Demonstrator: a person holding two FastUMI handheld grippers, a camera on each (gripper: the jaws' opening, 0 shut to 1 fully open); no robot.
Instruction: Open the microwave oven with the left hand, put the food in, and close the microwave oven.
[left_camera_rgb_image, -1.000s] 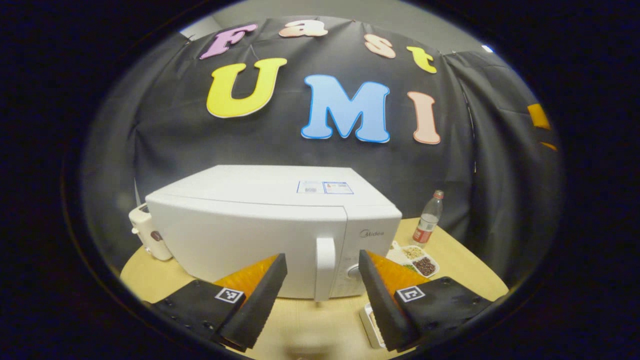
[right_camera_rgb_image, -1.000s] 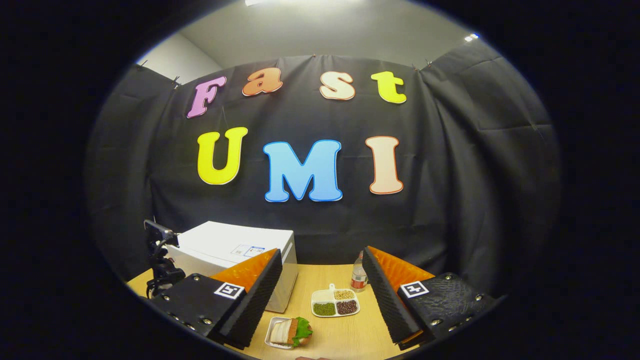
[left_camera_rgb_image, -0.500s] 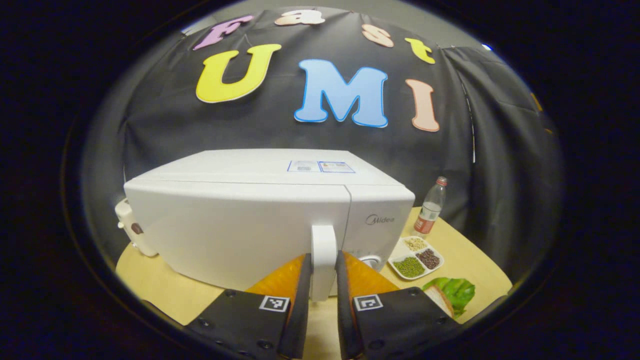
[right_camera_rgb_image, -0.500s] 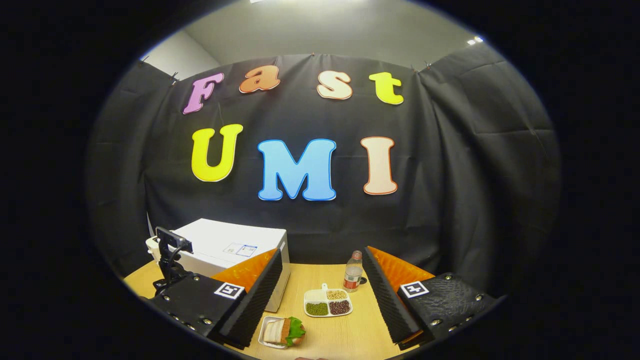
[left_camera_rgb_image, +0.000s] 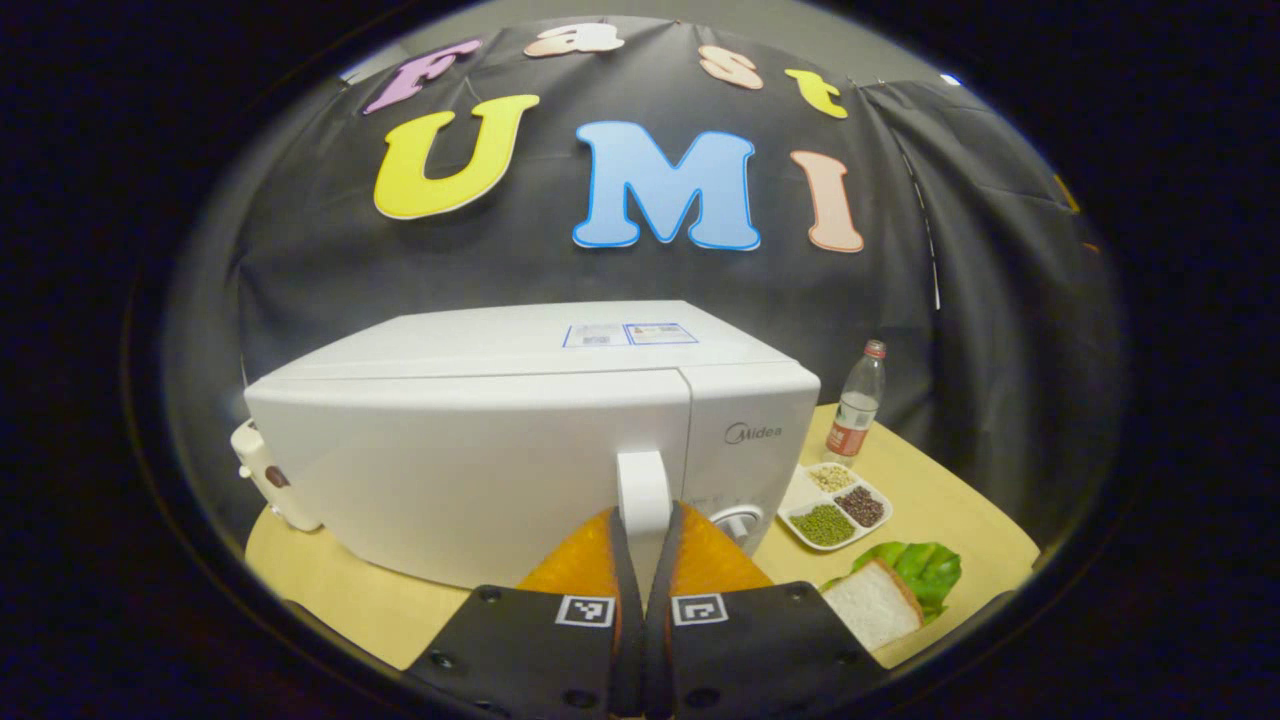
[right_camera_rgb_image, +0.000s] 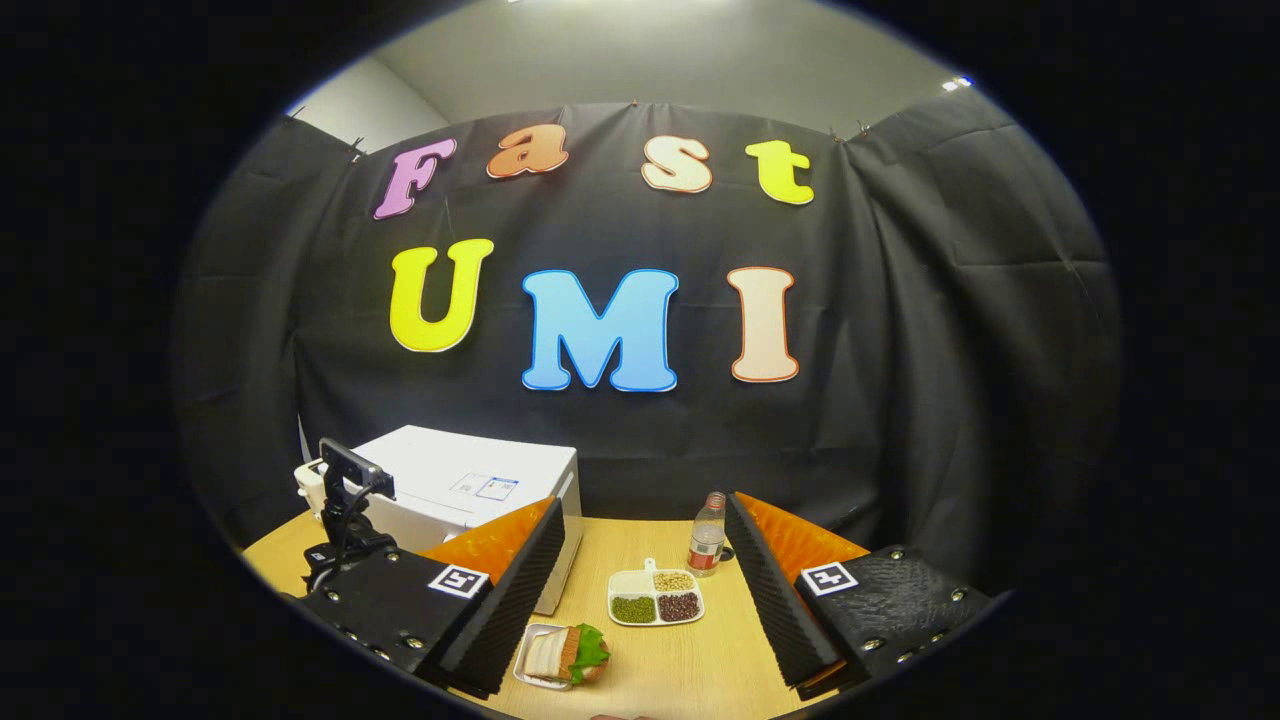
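A white microwave stands on the round wooden table, its door looking closed. My left gripper is shut on the lower part of the upright white door handle, one finger on each side. The food, a sandwich of white bread and green lettuce, lies on the table to the right of the microwave. In the right gripper view the sandwich sits in a small white tray, below and between my fingers. My right gripper hangs open above the table with nothing between its fingers. The microwave sits at the left there.
A divided white dish of beans and a plastic bottle stand right of the microwave. A small white appliance sits behind its left corner. The table edge curves close in front.
My left gripper moved in and went from wide open to shut on the door handle. The right gripper stayed open and barely shifted.
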